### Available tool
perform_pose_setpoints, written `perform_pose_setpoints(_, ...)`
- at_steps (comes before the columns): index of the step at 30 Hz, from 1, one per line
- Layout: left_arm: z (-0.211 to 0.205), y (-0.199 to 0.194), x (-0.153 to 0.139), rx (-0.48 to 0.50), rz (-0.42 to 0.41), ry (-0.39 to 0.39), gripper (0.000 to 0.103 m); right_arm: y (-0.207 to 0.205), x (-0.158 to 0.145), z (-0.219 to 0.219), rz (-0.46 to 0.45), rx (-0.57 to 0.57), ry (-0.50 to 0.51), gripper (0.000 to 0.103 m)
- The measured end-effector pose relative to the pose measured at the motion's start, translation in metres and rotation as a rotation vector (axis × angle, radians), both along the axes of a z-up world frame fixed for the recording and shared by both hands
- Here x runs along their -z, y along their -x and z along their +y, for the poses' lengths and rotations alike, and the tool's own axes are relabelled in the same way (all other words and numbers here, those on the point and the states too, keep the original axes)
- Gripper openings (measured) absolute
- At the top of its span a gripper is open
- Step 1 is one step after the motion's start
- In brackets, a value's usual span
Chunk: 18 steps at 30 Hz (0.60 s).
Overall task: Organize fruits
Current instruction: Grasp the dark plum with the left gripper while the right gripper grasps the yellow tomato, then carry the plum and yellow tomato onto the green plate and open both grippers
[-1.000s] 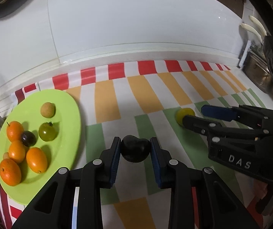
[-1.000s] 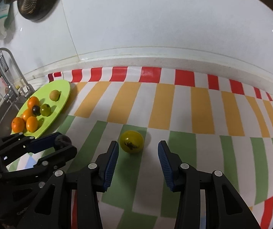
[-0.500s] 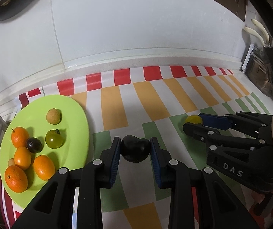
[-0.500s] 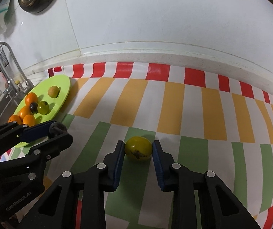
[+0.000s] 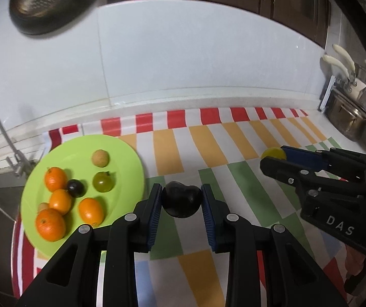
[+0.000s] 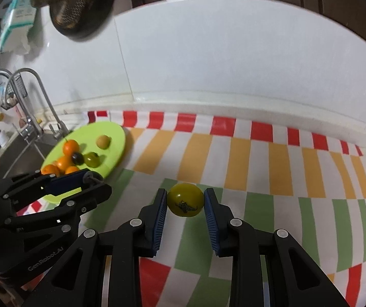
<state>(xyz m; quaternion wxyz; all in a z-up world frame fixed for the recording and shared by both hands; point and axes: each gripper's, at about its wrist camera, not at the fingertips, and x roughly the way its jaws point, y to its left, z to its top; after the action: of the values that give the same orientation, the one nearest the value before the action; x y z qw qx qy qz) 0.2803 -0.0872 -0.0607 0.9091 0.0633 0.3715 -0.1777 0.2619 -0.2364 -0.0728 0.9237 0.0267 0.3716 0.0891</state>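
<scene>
Writing first: the right gripper is showing "DAS" in white on its black body in the left camera, and the left gripper is showing "GenRobot.AI" along its side in the right camera. The carton on the wall has print on it, but it's too blurry to read.

The left gripper is pointing down at a slant over the striped cloth, with its blue pads clamping both sides of a dark plum. The right gripper is tilting down the same way, pads squeezing a yellow-green tomato (little dried stem mark facing the camera). Both fruits look to be hanging just above the cloth, though I can't be sure.

The green plate is sitting at 9 o'clock from the plum, very close to the left finger. It's holding oranges, a small dark fruit, a green tomato and a tan fruit. Its far edge is nearing the cloth's edge by the sink and faucet. From 12 to 3 o'clock the cloth is lying bare up to the white wall, with a steel pot at 2 o'clock.
</scene>
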Motion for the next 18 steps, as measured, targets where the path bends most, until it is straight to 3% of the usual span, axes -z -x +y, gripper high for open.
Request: perform_pose_setpoints(18, 0.057, 0.048, -0.04, -0.111, -0.133, 0.02, 0.031, 0.037, -0.047, 0.042, -0.116, -0.047, -0.019, 0.031)
